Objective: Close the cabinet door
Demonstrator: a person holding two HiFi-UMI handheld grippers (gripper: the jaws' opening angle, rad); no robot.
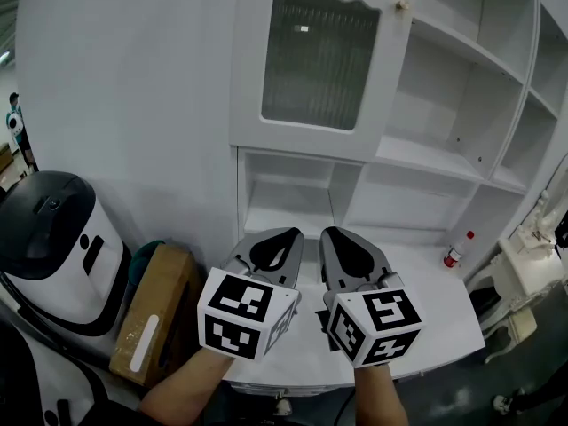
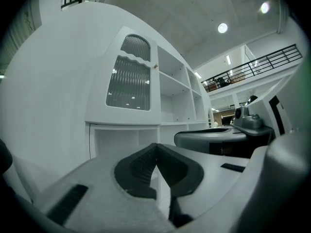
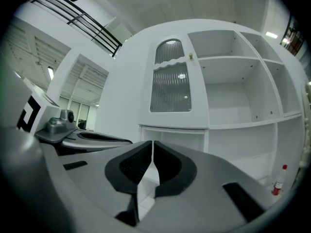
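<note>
The tall white cabinet has one door with a ribbed glass pane and a small brass knob. That door lies flat over the upper left compartment; the shelves beside it stand bare. My left gripper and right gripper hover side by side over the cabinet's counter, below the door and apart from it. Both are shut with nothing between the pads. The door also fills the left gripper view ahead of the left gripper. In the right gripper view the door stands beyond the right gripper.
A small red-capped bottle stands on the counter at the right. Left of the cabinet, a brown cardboard box leans by a black-and-white bin-like appliance. A white side table sits at the far right.
</note>
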